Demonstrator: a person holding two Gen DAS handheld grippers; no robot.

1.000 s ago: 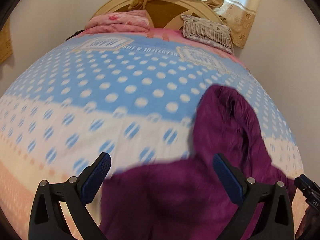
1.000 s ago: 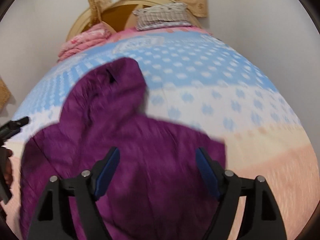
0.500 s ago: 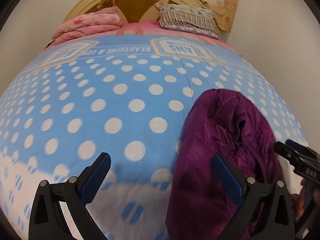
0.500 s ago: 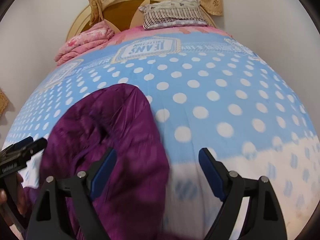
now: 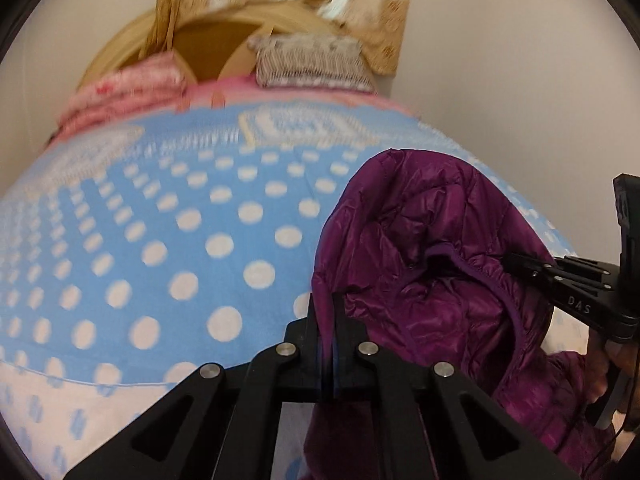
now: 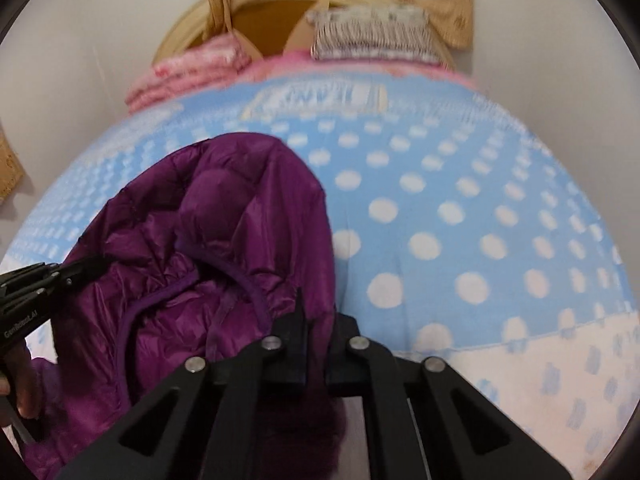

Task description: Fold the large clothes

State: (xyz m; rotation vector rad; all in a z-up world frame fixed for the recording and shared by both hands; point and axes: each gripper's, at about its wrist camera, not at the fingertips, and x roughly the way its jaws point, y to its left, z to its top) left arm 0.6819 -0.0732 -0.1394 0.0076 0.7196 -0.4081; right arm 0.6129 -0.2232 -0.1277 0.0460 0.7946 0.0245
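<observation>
Lying on the blue polka-dot blanket (image 5: 168,240), the purple puffer jacket (image 5: 432,248) has its hood pointing toward the headboard (image 6: 256,12). The left gripper (image 5: 326,320) is clamped on the jacket's left edge, the right gripper (image 6: 316,328) on its right edge. A striped pillow (image 5: 312,64) and folded pink bedding (image 5: 128,92) sit well beyond, near curtains (image 5: 372,12).

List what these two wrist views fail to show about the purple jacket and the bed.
- Purple jacket: its lower body and sleeves are cut off by the bottom edge and hidden behind the left tongs; likewise behind the right tongs.
- Bedspread lettering: motion blur makes it unreadable.
- Pillow pattern: blurred.
</observation>
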